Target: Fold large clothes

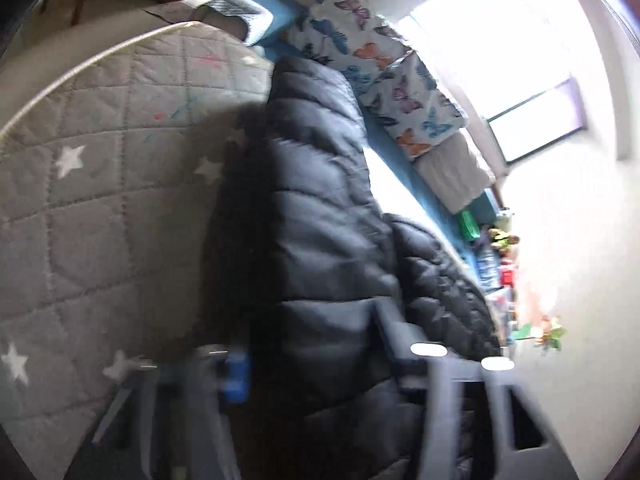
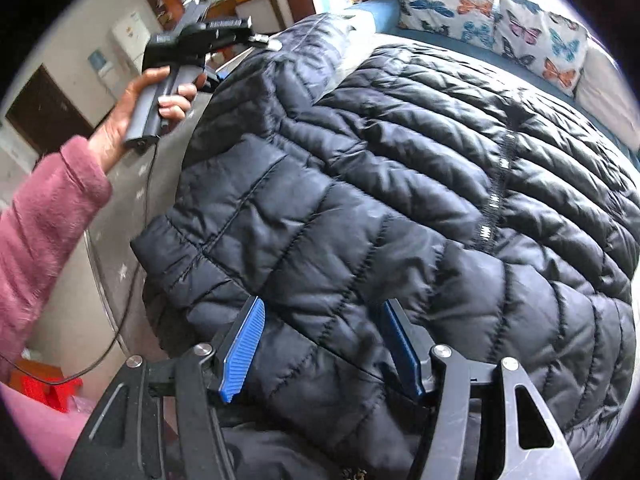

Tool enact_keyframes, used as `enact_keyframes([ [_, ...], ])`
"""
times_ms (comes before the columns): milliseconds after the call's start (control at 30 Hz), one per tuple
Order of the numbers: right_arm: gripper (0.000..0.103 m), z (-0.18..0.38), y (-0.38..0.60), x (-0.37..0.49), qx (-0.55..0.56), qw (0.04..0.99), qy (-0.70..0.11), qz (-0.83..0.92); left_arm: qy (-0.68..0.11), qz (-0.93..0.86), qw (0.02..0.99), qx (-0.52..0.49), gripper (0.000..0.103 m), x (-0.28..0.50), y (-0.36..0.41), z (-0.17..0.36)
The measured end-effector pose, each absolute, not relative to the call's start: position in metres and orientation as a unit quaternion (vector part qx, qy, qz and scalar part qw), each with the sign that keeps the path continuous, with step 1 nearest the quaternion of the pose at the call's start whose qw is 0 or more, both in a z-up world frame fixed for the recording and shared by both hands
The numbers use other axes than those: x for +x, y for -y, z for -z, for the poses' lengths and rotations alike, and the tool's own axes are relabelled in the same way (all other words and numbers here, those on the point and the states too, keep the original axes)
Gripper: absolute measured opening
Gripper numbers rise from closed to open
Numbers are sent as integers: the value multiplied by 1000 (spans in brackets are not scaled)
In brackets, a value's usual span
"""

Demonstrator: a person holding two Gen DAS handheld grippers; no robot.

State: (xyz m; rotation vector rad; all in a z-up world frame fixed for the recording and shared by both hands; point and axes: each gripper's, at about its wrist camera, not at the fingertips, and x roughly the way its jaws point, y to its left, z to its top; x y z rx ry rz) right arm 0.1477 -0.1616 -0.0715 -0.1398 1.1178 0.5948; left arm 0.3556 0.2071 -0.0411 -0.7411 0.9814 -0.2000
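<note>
A black quilted puffer jacket (image 2: 400, 168) lies spread over a bed, its zipper running down the right side. My right gripper (image 2: 322, 344) sits at the near edge, and a thick fold of the jacket fills the gap between its blue pads (image 2: 244, 344), touching both. In the left wrist view, which is blurred, the jacket (image 1: 320, 200) runs up the middle. My left gripper (image 1: 312, 348) has jacket fabric packed between its narrowed fingers. The right wrist view shows the left gripper (image 2: 260, 38) at the jacket's far left edge, held by a hand (image 2: 132, 108) in a pink sleeve.
Butterfly-print pillows (image 2: 492, 20) line the far side on a blue sheet (image 1: 432, 196). A grey star-quilted mattress (image 1: 100, 184) lies left of the jacket. A cable (image 2: 136, 272) hangs from the left gripper. A red stool (image 2: 48, 390) stands on the floor, with a bright window (image 1: 536, 120) beyond.
</note>
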Motion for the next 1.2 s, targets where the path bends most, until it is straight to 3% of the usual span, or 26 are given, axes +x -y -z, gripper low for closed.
enact_keyframes([
  [67, 67, 66, 169, 149, -59, 810, -516, -273, -445, 97, 831, -319, 21, 353, -200, 27],
  [167, 67, 58, 180, 148, -52, 821, -505, -262, -415, 98, 867, -258, 14, 340, -181, -10],
  [367, 67, 41, 211, 141, -25, 847, -478, -233, -337, 146, 914, -171, 13, 275, -118, -107],
  [533, 67, 30, 243, 125, -6, 866, -455, -208, -283, 226, 932, -35, 13, 199, -11, -158],
  [633, 67, 27, 263, 114, 9, 874, -445, -195, -263, 267, 924, 69, 13, 147, 60, -159],
  [767, 67, 29, 293, 103, 29, 882, -439, -167, -257, 312, 889, 217, 14, 84, 152, -117],
  [800, 67, 31, 301, 100, 34, 884, -439, -158, -254, 314, 880, 250, 15, 70, 170, -103],
  [867, 67, 34, 314, 97, 41, 886, -439, -145, -264, 326, 856, 303, 36, 49, 198, -66],
  [967, 67, 43, 330, 90, 58, 883, -447, -134, -272, 327, 837, 343, 54, 25, 219, -15],
  [1100, 67, 51, 342, 85, 63, 881, -452, -122, -275, 320, 822, 381, 61, 17, 228, 32],
  [1200, 67, 52, 349, 84, 71, 882, -451, -116, -243, 304, 826, 408, 67, 4, 234, 36],
])
